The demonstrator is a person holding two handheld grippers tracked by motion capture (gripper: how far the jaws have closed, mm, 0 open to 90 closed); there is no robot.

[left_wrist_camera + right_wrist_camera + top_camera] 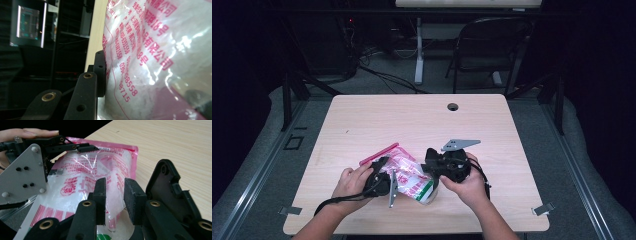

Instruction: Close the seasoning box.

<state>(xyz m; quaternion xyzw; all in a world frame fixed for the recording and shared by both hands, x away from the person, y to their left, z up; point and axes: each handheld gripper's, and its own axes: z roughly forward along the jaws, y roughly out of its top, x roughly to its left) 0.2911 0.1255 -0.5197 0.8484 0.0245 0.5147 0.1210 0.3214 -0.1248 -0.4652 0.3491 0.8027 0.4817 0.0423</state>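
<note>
Right gripper [115, 185]: jaws stand partly open, with a clear gap. Straddle a raised fold of the bag [82, 185]; film sits in the gap, not pinched.

Left gripper [82, 146]: jaws close together on the far pink edge of the bag, seen from the right gripper view. In the left gripper view, presses one jaw flat against the printed film; hides the other jaw behind the bag. Reads as clamped on that edge.

Clear plastic, pink print, pink strip along the top, white grains inside, a patch of green at the lower end nearest the right gripper. Lies crumpled on the table [377, 115], partly lifted between the two grippers.

Left of the bag: the left hand [349, 182], wrapped round its gripper, fingertips over the top of the tool. Beside the bag in the right gripper view, that gripper's grey three-cornered plate [22, 175]. Trails a black cable away from the bag, toward the near table edge.

Right of the bag: the right hand [469, 187], cupping its gripper from below, another grey plate [459, 144] above it.

Beyond the bag: bare pale wood, then a round cable hole [453, 106] near the far edge. Farther beyond, on dark floor, a folding chair [492, 45]. Past the bag in the left gripper view, a lit screen [28, 26] in the dark.
</note>
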